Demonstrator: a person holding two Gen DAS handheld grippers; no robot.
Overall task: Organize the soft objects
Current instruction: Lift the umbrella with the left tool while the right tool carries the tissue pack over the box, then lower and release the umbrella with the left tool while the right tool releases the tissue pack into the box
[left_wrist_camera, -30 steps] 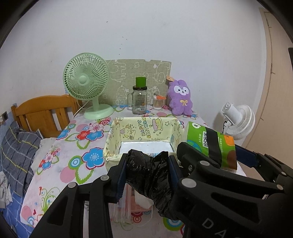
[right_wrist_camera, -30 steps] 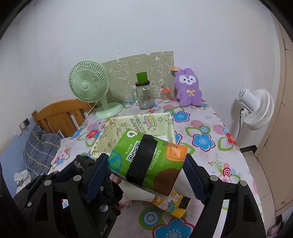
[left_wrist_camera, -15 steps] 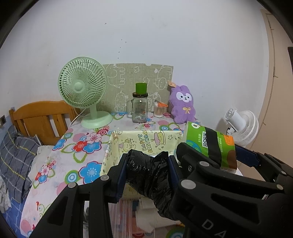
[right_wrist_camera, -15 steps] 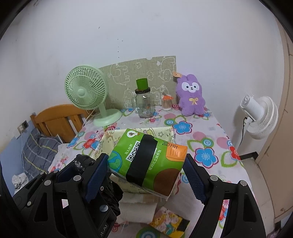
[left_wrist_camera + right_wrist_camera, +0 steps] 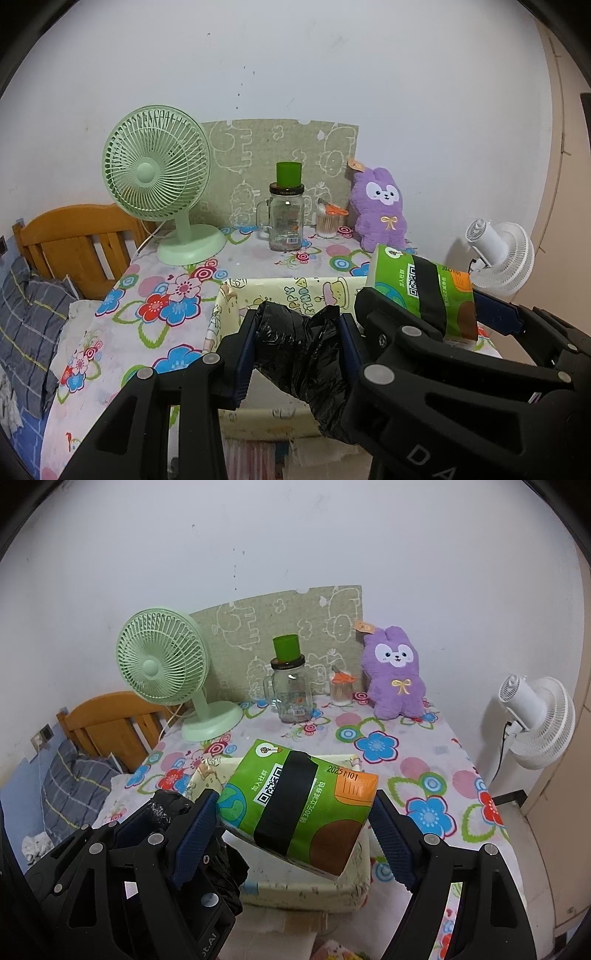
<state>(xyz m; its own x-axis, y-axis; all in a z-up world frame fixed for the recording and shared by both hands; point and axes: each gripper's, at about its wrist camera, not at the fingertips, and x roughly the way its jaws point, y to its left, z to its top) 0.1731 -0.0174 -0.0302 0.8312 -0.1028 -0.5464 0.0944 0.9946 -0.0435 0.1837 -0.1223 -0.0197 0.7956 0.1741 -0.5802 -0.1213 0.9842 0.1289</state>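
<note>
My left gripper [image 5: 297, 345] is shut on a crumpled black plastic bag [image 5: 303, 354], held above the near edge of a yellow cartoon-print fabric box [image 5: 295, 291]. My right gripper [image 5: 295, 812] is shut on a green tissue pack [image 5: 299, 805] with a black band, held above the same box [image 5: 306, 890]. In the left wrist view the tissue pack [image 5: 424, 295] shows just right of the bag. In the right wrist view the bag [image 5: 229, 871] and the left gripper sit at lower left.
A green desk fan [image 5: 159, 181], a glass jar with a green lid [image 5: 286, 218], a toothpick jar [image 5: 327, 221] and a purple plush rabbit [image 5: 382, 210] stand at the back of the flowered table [image 5: 166, 295]. A white fan [image 5: 535, 727] stands right. A wooden bed [image 5: 74, 240] is left.
Both grippers have moved forward and lower toward the box with their loads. The table's back objects look nearer. Both grips are unchanged.
</note>
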